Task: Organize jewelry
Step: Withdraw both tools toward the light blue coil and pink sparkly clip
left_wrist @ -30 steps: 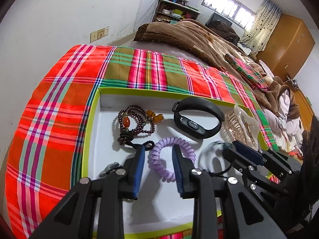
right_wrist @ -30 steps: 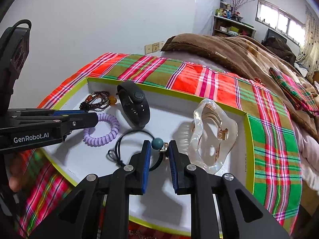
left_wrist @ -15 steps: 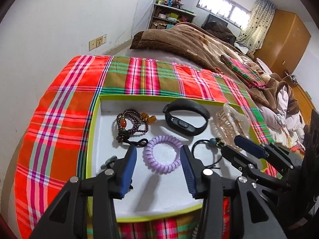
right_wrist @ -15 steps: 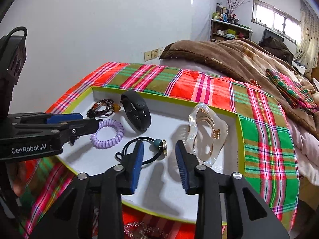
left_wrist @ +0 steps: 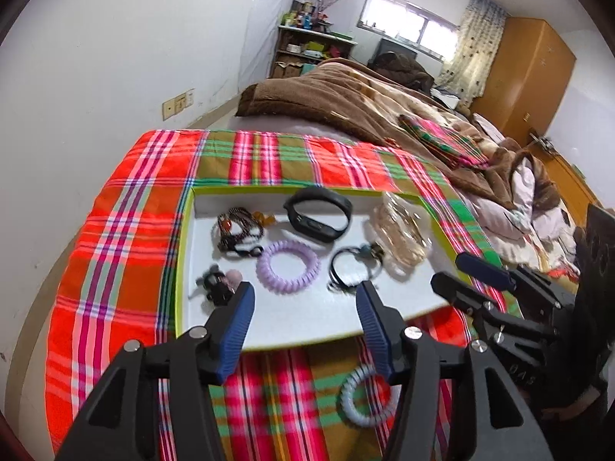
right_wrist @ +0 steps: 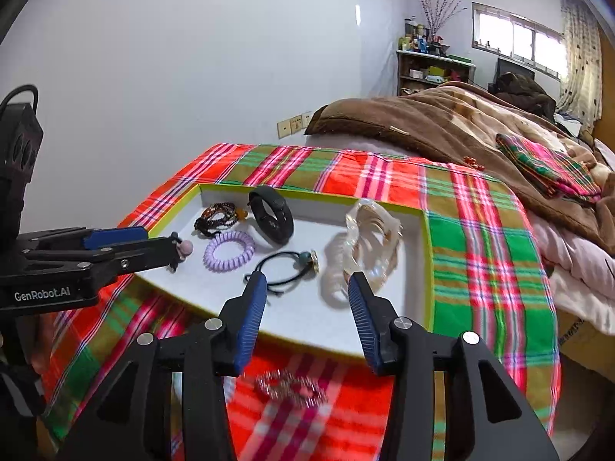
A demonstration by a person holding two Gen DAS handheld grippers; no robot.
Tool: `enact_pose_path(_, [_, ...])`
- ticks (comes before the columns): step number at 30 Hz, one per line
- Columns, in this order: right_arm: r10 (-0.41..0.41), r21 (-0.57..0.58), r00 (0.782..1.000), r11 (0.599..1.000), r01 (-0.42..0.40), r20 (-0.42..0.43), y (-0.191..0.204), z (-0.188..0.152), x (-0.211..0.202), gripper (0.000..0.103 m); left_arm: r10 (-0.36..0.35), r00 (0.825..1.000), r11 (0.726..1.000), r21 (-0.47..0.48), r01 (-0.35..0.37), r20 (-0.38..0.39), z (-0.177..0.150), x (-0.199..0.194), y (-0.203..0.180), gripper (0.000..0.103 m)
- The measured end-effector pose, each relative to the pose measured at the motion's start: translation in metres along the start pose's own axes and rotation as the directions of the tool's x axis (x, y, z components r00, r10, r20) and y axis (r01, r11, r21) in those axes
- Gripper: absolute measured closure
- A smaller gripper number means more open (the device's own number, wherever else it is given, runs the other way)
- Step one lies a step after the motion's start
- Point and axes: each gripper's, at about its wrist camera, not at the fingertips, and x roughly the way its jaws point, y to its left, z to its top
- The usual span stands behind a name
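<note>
Just outside tray [left_wrist: 184,269] edge, jaws wide

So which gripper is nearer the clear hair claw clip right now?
Right. The right gripper hangs open just short of the clear claw clip at the tray's right end; the left gripper is open farther left, facing the purple coil tie.

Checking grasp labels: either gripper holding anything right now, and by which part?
Nothing held. Left gripper and right gripper are both open and empty, above the tray's near edge.
</note>
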Motion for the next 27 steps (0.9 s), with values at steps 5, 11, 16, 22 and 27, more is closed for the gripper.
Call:
enact_pose_path(5, [-0.019, 0.029, 1.0, 0.999, 0.019, -0.024, -0.01, -0.02, -0.01, 0.058, -0.025, 0.999, 1.0, 0.011, 0.025, -0.034, -0.02, -0.002, -0.006, 0.045])
enact_pose_path(11, [0.01, 0.025, 0.997, 1.0, -0.008, -0.078, -0.018, -0.046, -0.008, 0.057, -0.047, 0.996, 0.999, -0.018, 0.045, -0.072, -0.043, -0.002, -0.005, 0.045])
enact_pose_path(16, [0.064, -0.008, 0.994, 0.998, -0.065, -0.094, -0.014, -0.054, -0.002, 0.057, -0.04, 0.994, 0.998, -0.046, 0.035, -0.098, -0.06, -0.001, 0.0, 0.045])
enact_pose_path(22, [0.113, -0.05, 0.985, 0.992, -0.12, -0.13, -0.01, -0.054, 0.01, 0.047, -0.037, 0.993, 0.997, -0.069, 0.029, -0.112, -0.07, -0.002, 0.005, 0.045])
enact_pose_path(27, [0.103, -0.102, 0.98, 0.987, -0.122, -0.169, -0.006, -0.051, 0.022, 0.047, -0.045, 0.992, 0.996, -0.076, 0.036, -0.121, -0.074, -0.001, 0.006, 0.045])
